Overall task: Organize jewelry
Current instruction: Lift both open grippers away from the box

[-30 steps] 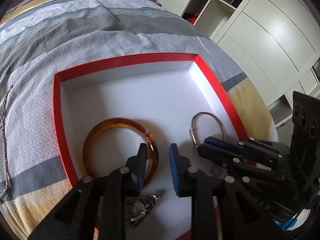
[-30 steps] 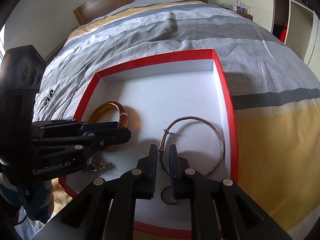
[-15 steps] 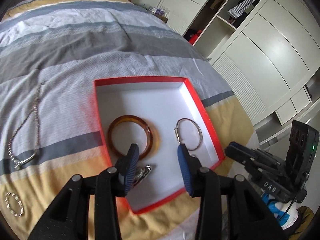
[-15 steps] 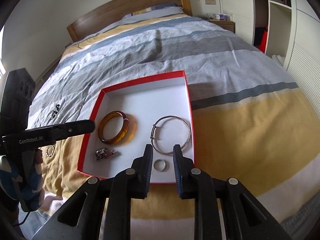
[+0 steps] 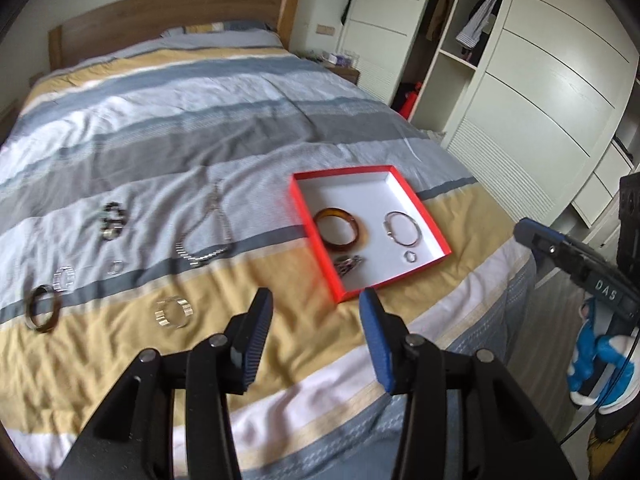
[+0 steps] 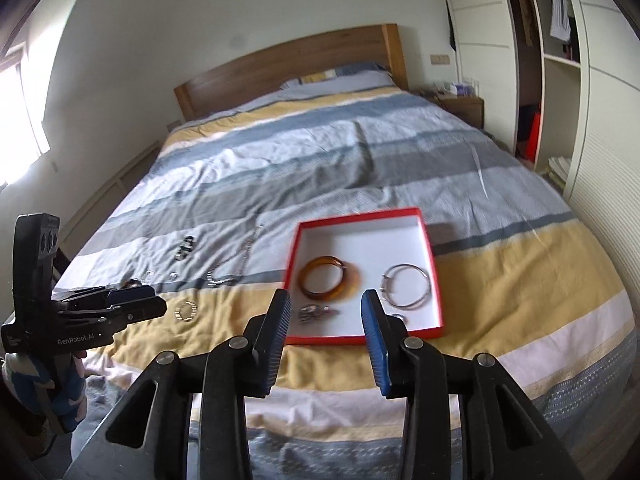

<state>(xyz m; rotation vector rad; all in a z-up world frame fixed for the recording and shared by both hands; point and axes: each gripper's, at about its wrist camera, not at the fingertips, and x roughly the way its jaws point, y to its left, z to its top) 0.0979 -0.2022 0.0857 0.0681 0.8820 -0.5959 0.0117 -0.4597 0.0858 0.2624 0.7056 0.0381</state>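
A red-rimmed box (image 5: 434,222) (image 6: 431,258) lies on the striped bed. Inside it are an amber bangle (image 5: 337,227) (image 6: 323,277), a thin silver bangle (image 5: 403,227) (image 6: 407,285), a small ring (image 5: 410,256) and a watch (image 5: 349,265) (image 6: 316,313). Left of the box lie a silver chain (image 5: 208,240) (image 6: 230,270) and several bracelets and rings, such as a dark bangle (image 5: 42,308) and a clear ring (image 5: 173,312) (image 6: 186,311). My left gripper (image 5: 316,334) (image 6: 158,306) hangs above the bed's near edge, its jaws opening, nothing between them. My right gripper (image 6: 326,330) (image 5: 520,229) also hangs high, jaws opening, empty.
A wooden headboard (image 6: 288,64) stands at the far end. White wardrobes (image 5: 552,92) with open shelves line the right side. A nightstand (image 6: 460,104) sits beside the bed. A hand in a blue-and-white glove (image 5: 600,364) holds the right gripper.
Both grippers have pulled up and back from inside the box and their jaws have widened. The small ring, earlier by the right fingers, now lies free in the box. More of the bed shows.
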